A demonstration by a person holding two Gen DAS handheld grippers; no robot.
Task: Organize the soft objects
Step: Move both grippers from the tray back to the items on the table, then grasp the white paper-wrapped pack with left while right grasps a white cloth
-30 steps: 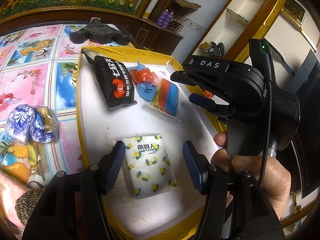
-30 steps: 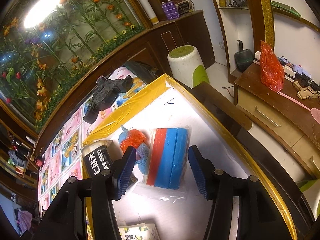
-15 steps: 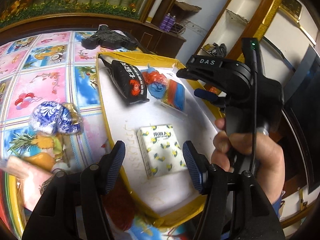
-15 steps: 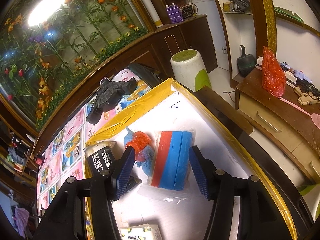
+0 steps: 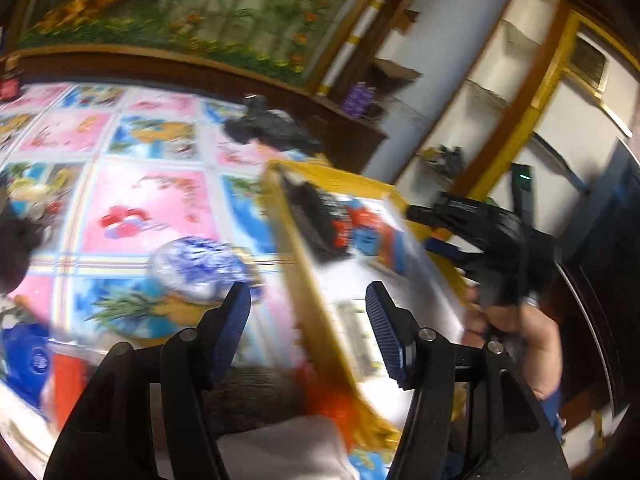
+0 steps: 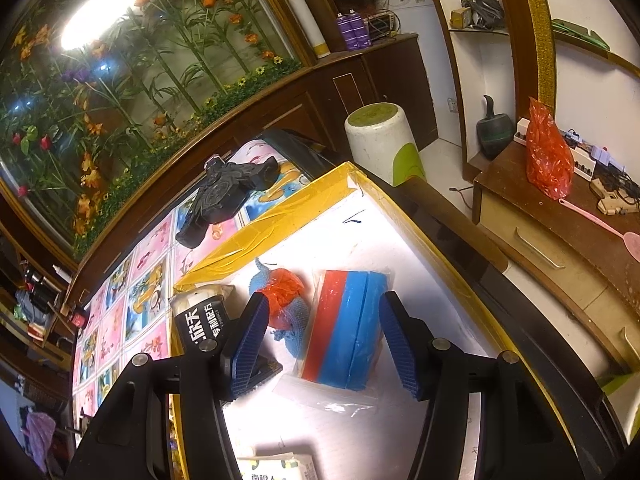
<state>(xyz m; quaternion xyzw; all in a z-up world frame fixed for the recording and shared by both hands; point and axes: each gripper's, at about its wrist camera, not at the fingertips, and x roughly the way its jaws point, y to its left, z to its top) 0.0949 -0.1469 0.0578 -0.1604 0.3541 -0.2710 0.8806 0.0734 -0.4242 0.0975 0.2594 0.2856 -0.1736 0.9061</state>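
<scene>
We have four soft packs in the yellow-rimmed tray (image 6: 280, 228), a blue-and-white bag (image 5: 200, 266) waits on the worktop (image 5: 152, 204), and both grippers' fingers (image 6: 400, 344) are spread, empty.

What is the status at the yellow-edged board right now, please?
Left gripper open, empty, over the board's edge. Right gripper open, fingers either side of the red-and-blue sponge pack, not gripping. Orange mesh bundle close beside the pack.

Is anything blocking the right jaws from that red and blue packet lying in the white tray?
Nothing visible: the right gripper hangs open above the red and blue packet, with only the orange-and-blue knitted thing beside it.
</scene>
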